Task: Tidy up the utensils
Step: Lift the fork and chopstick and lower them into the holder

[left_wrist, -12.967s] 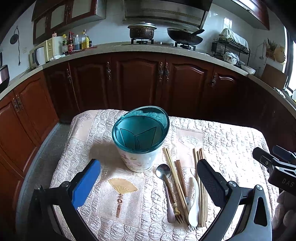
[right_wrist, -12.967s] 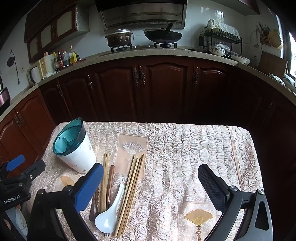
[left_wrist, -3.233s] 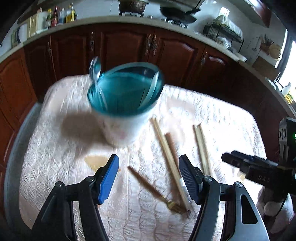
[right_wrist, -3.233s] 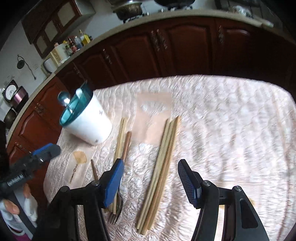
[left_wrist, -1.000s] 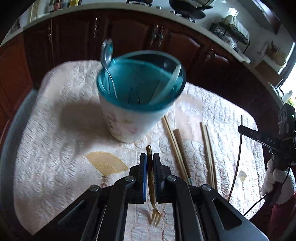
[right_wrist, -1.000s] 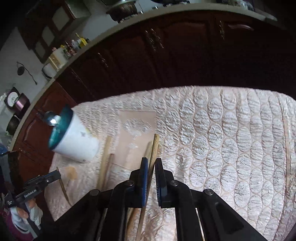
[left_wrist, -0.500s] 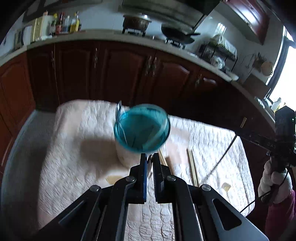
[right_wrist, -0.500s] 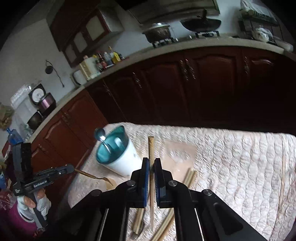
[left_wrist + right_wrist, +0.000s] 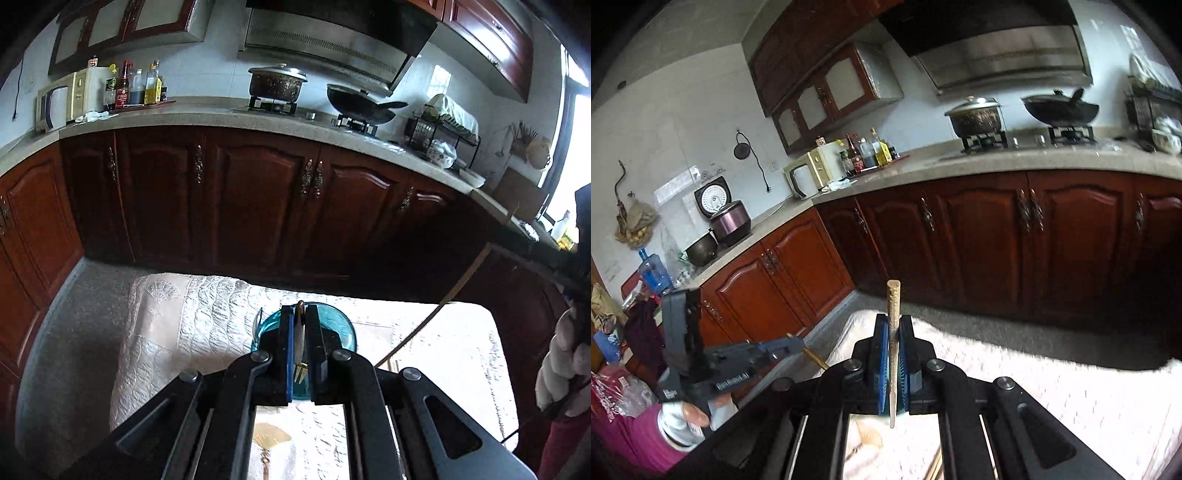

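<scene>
In the left wrist view my left gripper (image 9: 299, 317) is shut on a fork (image 9: 300, 369) with a brown handle, its gold tines hanging down between the pads. Right behind and below the fingers stands the teal-rimmed white cup (image 9: 345, 334), a metal spoon (image 9: 257, 323) leaning out of it. My right gripper (image 9: 894, 332) is shut on a pale wooden chopstick (image 9: 893, 302) that stands upright, high over the table. From the left wrist that chopstick (image 9: 439, 312) slants down from the right gripper (image 9: 532, 254).
A quilted cream cloth (image 9: 177, 325) covers the table. More chopsticks (image 9: 936, 469) lie on it below the right gripper. Dark wooden cabinets (image 9: 258, 199) and a counter with pot and wok run behind. A person's gloved hand (image 9: 683, 417) holds the left gripper (image 9: 775, 349).
Both grippers have risen well above the table with the fork and the chopstick still held. The cup now sits small behind the left fingers, and both views tilt up toward the counter.
</scene>
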The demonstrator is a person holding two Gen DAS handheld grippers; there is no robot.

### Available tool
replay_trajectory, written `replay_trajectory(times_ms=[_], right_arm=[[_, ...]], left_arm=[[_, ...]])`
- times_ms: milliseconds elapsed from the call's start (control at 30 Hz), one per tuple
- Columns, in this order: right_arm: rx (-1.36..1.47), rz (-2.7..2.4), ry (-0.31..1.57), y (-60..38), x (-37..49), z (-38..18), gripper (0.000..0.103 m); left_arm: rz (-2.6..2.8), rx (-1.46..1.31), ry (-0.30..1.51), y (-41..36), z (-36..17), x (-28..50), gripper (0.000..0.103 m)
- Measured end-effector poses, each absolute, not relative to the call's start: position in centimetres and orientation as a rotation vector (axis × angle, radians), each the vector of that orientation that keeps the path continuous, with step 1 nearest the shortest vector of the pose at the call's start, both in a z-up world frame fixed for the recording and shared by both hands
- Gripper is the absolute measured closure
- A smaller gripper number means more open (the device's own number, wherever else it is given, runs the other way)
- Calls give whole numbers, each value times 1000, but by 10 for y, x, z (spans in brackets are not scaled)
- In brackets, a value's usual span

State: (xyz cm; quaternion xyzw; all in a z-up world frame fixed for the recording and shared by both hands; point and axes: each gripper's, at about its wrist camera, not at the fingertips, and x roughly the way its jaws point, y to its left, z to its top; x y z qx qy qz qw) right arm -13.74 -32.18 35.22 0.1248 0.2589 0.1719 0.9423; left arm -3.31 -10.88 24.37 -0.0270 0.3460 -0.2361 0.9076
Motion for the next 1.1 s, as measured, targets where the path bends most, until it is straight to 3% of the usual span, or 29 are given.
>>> replay_trajectory(times_ms=[233,767,867,967,1100], right_arm=[[223,319,554,-296,-100,337,96],[294,323,755,-288,-47,227,96],[324,316,765,-295,-46,222,92],[360,317,750,-303,-50,222,78],[370,305,753,-309,-55,223,76]], left_arm=[[-437,-15,769,-118,212,-15,97],[-375,1,856,-128,153,0,97],[-384,-5,858,-129,154,-1,97],[-389,-5,859,-130,154,-3,97],[-392,-12,862,-130,157,-8,94]])
